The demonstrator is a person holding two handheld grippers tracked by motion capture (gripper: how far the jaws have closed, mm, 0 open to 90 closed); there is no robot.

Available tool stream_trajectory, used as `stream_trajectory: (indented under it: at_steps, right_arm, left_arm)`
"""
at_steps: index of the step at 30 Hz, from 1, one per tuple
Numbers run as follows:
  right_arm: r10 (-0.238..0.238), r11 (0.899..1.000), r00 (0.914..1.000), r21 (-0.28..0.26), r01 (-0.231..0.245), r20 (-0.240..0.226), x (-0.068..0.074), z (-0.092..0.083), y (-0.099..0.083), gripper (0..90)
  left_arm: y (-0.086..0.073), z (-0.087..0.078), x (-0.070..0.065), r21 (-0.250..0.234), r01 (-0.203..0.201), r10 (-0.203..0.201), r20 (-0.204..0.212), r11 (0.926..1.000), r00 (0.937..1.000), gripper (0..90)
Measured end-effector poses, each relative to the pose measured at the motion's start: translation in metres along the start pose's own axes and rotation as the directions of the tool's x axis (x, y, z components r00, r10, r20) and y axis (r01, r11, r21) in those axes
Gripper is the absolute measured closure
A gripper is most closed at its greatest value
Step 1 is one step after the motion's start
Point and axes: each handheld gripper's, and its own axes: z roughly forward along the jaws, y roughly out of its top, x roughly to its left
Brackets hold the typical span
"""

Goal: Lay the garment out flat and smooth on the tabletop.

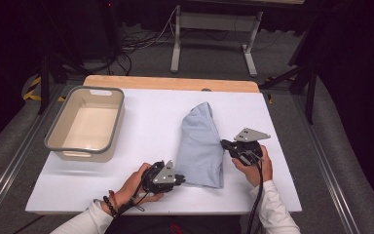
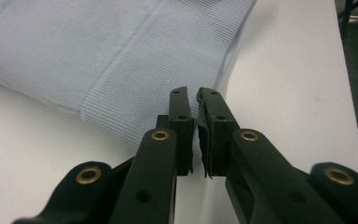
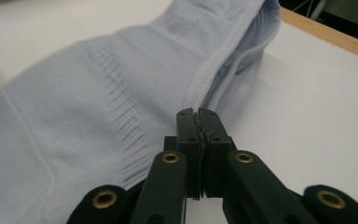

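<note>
1. Lying folded between the two claws, the pale blue garment (image 1: 200,146) rested on the white desk (image 1: 151,131).
2. It looked soft, light and limp, likely to sag and unfold when lifted, so its hems seemed the best holds.
3. The right claw (image 3: 197,113) was pinched shut on a stitched edge just ahead of its tips.
4. The left claw (image 2: 193,100) was nearly closed at the ribbed lower hem; whether cloth was caught, I could not tell.
5. Well to the left claw's far side stood a grey-rimmed tub (image 1: 58,127).
</note>
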Motion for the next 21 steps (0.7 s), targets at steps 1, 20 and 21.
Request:
stream_trajectory:
  at_steps: [1,20,21]
  right_arm:
    - [0.002,1.000,1.0000,0.007,-0.002,0.005,0.000,0.002,-0.002,88.5]
    - [0.069,0.996,0.9967,-0.057,-0.066,0.043,0.002,0.004,-0.021,57.8]
    - [0.072,0.996,0.9967,-0.059,-0.070,0.037,0.002,0.004,-0.021,55.9]
  left_arm:
    - [0.000,0.001,-0.001,-0.002,-0.008,0.008,0.003,1.0000,1.0000,83.2]
    - [-0.004,0.003,0.018,0.002,0.128,-0.128,-0.038,0.9917,0.9910,24.7]
    - [-0.003,0.005,0.017,0.013,0.127,-0.127,-0.047,0.9918,0.9908,25.3]
